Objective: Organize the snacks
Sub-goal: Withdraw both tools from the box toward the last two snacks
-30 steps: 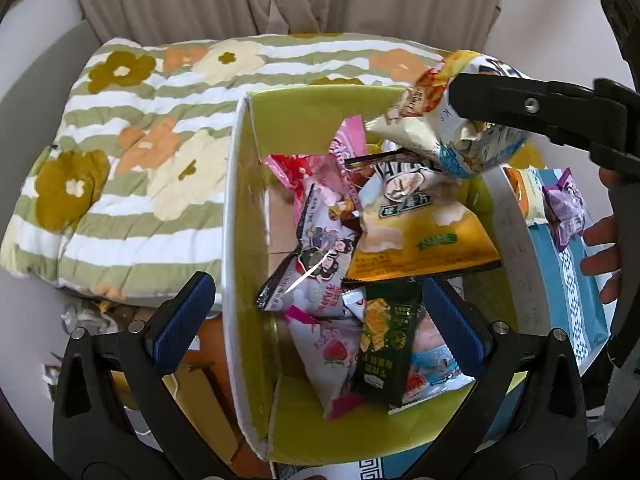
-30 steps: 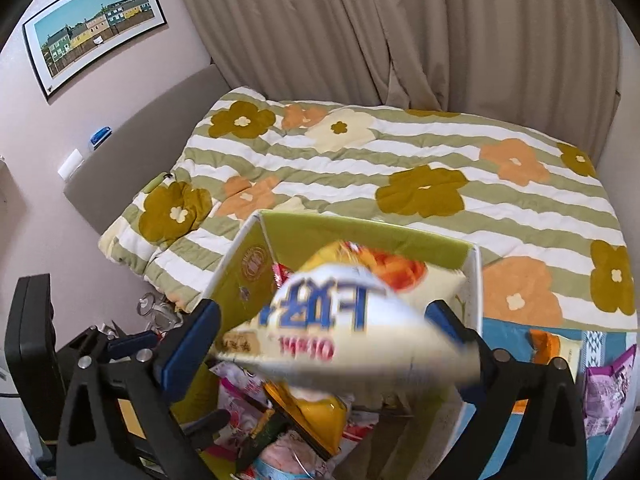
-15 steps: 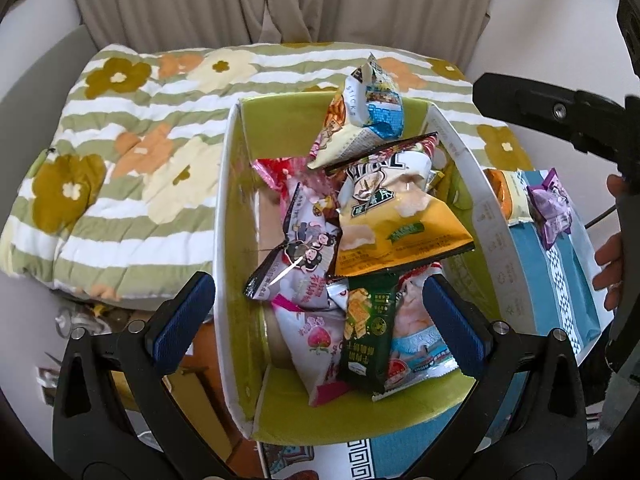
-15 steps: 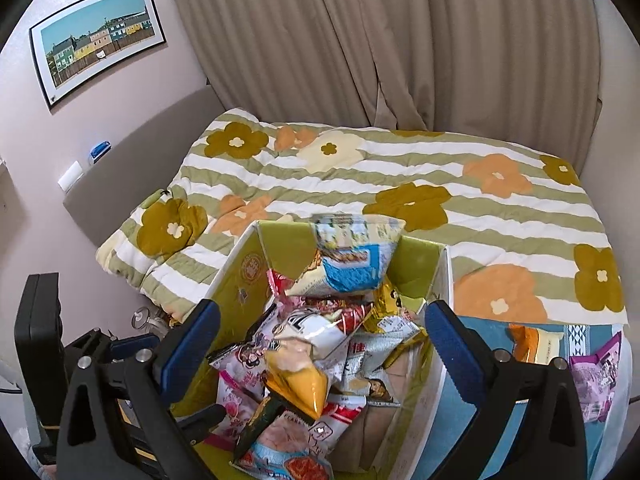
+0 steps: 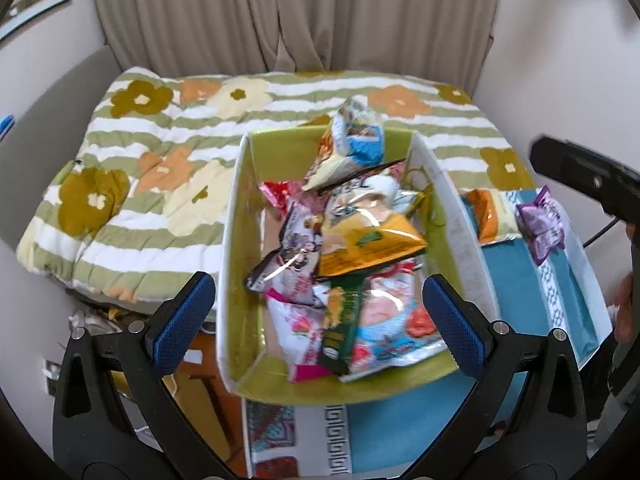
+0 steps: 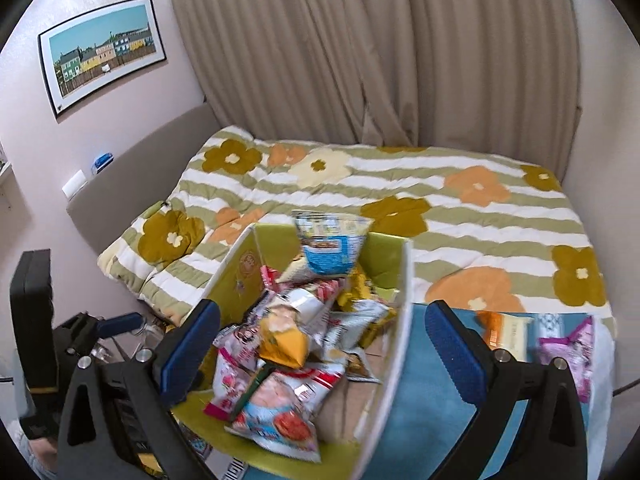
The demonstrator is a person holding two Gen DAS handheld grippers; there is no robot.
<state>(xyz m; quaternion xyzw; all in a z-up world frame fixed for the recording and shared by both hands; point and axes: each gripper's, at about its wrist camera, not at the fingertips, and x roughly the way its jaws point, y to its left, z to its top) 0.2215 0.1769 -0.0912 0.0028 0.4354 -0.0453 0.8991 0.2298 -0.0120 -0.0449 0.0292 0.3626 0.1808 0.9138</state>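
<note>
A bedroom with a flowery bed (image 6: 400, 184) and tan curtains, and a snack box (image 5: 236, 248) on a blue worktop (image 5: 516, 276).

The box sits ahead between both sets of jaws, which are wide and empty. Next, the right gripper (image 6: 320, 348) should reach right of its jaws for the purple packet (image 6: 568, 344) and pinch it gently by its middle.

Soft, even daylight, diffuse thru the closed beige curtains (image 6: 400, 52) at far side; room fairly bright, shadows weak, only a dull shade inside the green box (image 5: 240, 240) along its left wall. Small glare spots on foil snack packets (image 5: 360, 236), esp. the orange-yellow one. Strong fisheye bend w/ black vignette at corners in both views; motion blur smears near packets and box's near-right rim in right view, right edge of left view also soft.
</note>
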